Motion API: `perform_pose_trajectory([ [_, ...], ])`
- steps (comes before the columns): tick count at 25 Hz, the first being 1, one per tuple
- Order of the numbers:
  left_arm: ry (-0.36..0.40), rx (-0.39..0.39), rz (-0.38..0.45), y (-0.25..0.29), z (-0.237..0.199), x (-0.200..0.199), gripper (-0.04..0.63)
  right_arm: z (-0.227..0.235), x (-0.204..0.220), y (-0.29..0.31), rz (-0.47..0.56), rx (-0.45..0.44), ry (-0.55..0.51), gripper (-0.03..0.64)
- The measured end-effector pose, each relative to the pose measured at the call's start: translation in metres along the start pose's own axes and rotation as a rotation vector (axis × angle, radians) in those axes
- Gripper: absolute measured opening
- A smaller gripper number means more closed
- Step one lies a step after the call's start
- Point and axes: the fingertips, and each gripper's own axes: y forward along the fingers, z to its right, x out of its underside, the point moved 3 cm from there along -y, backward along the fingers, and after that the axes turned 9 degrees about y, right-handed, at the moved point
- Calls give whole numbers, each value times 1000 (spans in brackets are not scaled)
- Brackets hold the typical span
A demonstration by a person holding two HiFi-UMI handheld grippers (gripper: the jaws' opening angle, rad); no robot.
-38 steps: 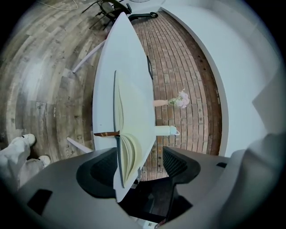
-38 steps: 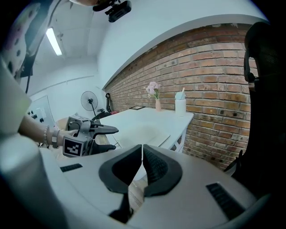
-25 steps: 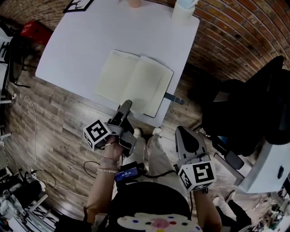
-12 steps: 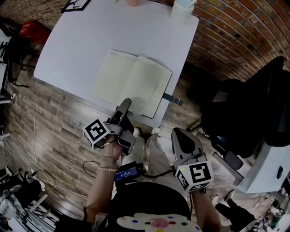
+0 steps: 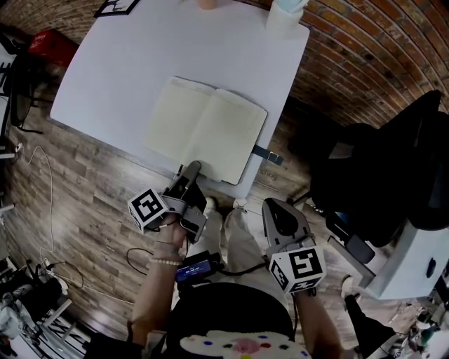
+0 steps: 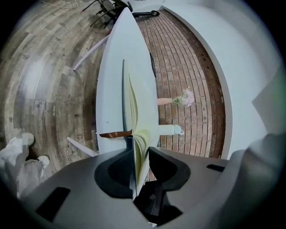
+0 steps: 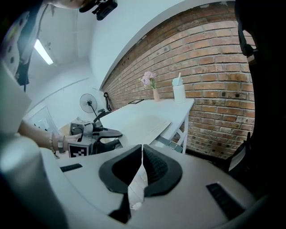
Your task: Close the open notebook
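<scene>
The open notebook (image 5: 207, 130) lies flat on the white table (image 5: 126, 63), its cream pages facing up. My left gripper (image 5: 188, 170) is at the notebook's near edge. In the left gripper view the notebook (image 6: 134, 107) runs edge-on between the jaws, and the left gripper (image 6: 140, 156) has just been closing, one pad on the cover and one on the pages. My right gripper (image 5: 279, 214) hangs off the table over the person's lap. It is shut and empty in its own view (image 7: 142, 163), which also shows the notebook (image 7: 143, 123).
A white cup (image 5: 284, 14) stands at the table's far right corner, with a small vase of flowers (image 7: 149, 80) beside it. The notebook's dark strap (image 5: 266, 154) hangs over the table's right edge. A black chair (image 5: 379, 168) stands to the right, on wood floor (image 5: 84, 182).
The left gripper's jaws look narrower at the notebook's near edge than before. Both hands have barely shifted, and the notebook lies as it did.
</scene>
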Motion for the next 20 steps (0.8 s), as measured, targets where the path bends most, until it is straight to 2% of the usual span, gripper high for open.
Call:
perform_pose_trajectory([
  [4, -28, 14, -7, -1, -3, 0, 93, 0, 5, 9, -11, -6, 7, 35],
  [6, -41, 19, -8, -2, -4, 0, 87, -1, 6, 13, -9, -6, -50, 35],
  [9, -67, 27, -10, -3, -5, 0, 74, -7, 3, 22, -5, 6, -234, 40],
  [13, -93, 43, -19, -3, -5, -1, 66, -12, 6, 38, -40, -6, -498, 117],
  [20, -134, 82, -31, -3, -4, -1, 61, -16, 8, 63, -76, -29, -926, 159],
])
